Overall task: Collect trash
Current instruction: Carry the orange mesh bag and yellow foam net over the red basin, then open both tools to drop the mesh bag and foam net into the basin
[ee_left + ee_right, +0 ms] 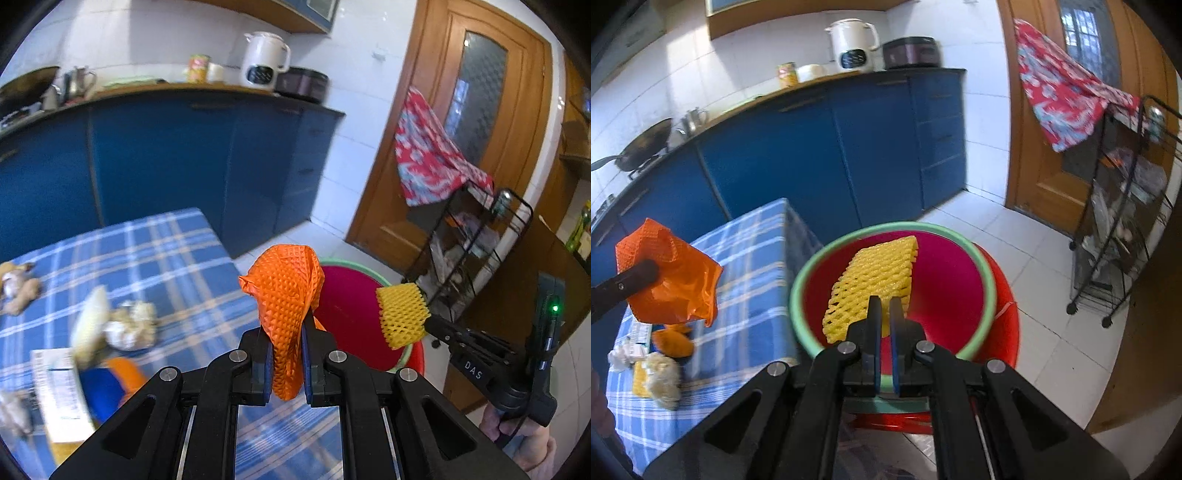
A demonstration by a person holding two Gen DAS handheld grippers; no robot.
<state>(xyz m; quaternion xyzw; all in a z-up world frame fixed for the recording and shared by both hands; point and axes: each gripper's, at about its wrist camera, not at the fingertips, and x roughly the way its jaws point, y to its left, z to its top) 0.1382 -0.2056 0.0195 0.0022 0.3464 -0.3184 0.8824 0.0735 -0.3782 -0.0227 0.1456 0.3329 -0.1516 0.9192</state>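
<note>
My left gripper [287, 325] is shut on an orange textured wrapper [286, 291], held above the edge of the blue plaid table [155, 251]. My right gripper [885, 306] is shut on a yellow foam net [875, 284], held over a red basin with a green rim [945, 288] that sits on a red stool [1008, 325]. The basin [347, 317] and the yellow net [402, 314] also show in the left wrist view, with the right gripper [428, 321] at the right. The orange wrapper [670, 273] shows at left in the right wrist view.
Scraps lie on the table: crumpled paper [129, 325], a yellowish piece [90, 325], a printed carton [62, 395], ginger [18, 288], orange peel [672, 343]. Blue cabinets [166, 162] stand behind. A black wire rack [1115, 240] with a red cloth [1067, 92] stands by the wooden door [461, 129].
</note>
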